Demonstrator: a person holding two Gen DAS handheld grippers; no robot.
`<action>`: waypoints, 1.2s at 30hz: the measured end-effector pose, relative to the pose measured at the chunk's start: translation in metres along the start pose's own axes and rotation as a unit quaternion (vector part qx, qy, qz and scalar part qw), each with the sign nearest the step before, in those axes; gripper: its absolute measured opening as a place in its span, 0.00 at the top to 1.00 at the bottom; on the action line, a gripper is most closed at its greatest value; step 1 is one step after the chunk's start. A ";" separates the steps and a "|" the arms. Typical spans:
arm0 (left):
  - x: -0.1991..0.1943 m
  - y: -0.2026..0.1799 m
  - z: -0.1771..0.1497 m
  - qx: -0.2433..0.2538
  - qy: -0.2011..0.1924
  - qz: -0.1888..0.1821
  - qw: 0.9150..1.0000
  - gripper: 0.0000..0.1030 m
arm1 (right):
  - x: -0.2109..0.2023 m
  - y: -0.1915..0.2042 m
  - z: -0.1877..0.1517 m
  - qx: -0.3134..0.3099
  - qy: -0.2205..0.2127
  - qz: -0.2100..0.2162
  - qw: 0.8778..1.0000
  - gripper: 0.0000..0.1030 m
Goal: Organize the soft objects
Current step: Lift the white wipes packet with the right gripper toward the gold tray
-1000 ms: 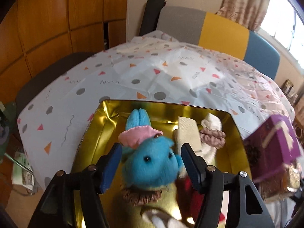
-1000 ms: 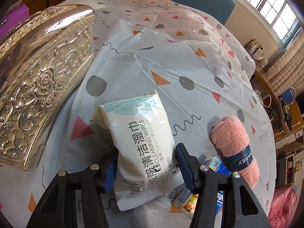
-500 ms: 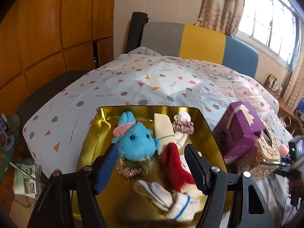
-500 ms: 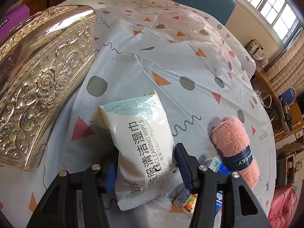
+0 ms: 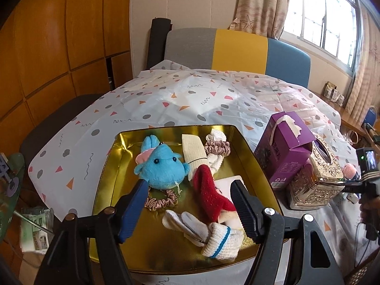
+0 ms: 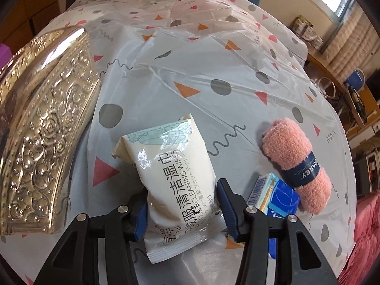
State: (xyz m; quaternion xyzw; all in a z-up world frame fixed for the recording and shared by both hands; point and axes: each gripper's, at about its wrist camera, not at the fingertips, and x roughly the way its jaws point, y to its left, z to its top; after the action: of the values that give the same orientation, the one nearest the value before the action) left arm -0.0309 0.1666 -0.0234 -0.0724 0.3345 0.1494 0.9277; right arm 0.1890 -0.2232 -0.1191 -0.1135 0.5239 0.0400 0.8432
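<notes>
"How many soft things are in the shiny gold rectangular tin (image 5: 108,166) so far?"

"I count one fluffy blue plush toy with a pink cap (image 5: 161,166) at the tin's 10 o'clock, and two satin scrunchies: a pink one (image 5: 161,201) tucked under the toy, a mauve one (image 5: 217,147) up at 1 o'clock. There's also one cream ribbed folded sock (image 5: 193,150), one fuzzy red sock (image 5: 209,194) and one white knit glove with a blue band (image 5: 209,235) at 6 o'clock."

"And the left claw (image 5: 187,185)?"

"It hangs over the tin, spread wide. It has just been opening and there's nothing between its pads."

"The right claw (image 6: 181,190)?"

"It has just been closing, and now it pinches the cream plastic pack of cleaning wipes (image 6: 173,178) by its lower half, a pad touching each side. The pack lies flat on the bench (image 6: 190,59) with its long axis near 12 to 6 o'clock, the crimped top leaning slightly toward 11."

"What's around it?"

"One embossed gold tissue box (image 6: 42,130) at 9 o'clock. At 3 o'clock there's one rolled pink towel with a navy band (image 6: 296,163), its length running 11 to 5, and at 4 o'clock one small blue-and-white carton (image 6: 277,197) touching that roll. Behind the tissue box stands one purple cardboard box (image 5: 285,152)."
</notes>
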 end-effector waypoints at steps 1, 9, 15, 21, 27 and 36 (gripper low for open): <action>0.000 0.001 -0.001 -0.002 0.001 -0.002 1.000 0.30 | -0.002 -0.001 0.000 0.005 -0.004 -0.001 1.000 0.52; 0.005 0.006 -0.005 -0.007 0.007 -0.003 1.000 0.30 | -0.041 -0.017 0.012 0.074 -0.060 0.022 0.995 0.53; 0.004 0.010 -0.006 -0.012 0.004 -0.001 1.000 0.30 | -0.073 -0.013 0.017 0.079 -0.101 0.033 0.991 0.53; 0.007 0.013 -0.007 -0.015 0.009 0.002 1.000 0.30 | -0.094 -0.003 0.019 0.072 -0.125 0.050 0.988 0.53; 0.008 0.019 -0.007 -0.028 0.011 0.010 1.000 0.30 | -0.105 0.007 0.017 0.071 -0.137 0.066 0.986 0.53; 0.006 0.036 -0.005 -0.050 0.001 0.046 0.998 0.30 | -0.159 0.037 0.017 0.039 -0.198 0.105 0.974 0.53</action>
State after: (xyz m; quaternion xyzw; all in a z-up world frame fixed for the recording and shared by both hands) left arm -0.0410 0.2011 -0.0324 -0.1038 0.3307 0.2085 0.9145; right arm 0.1259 -0.1755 0.0249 -0.0147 0.3565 0.1292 0.9252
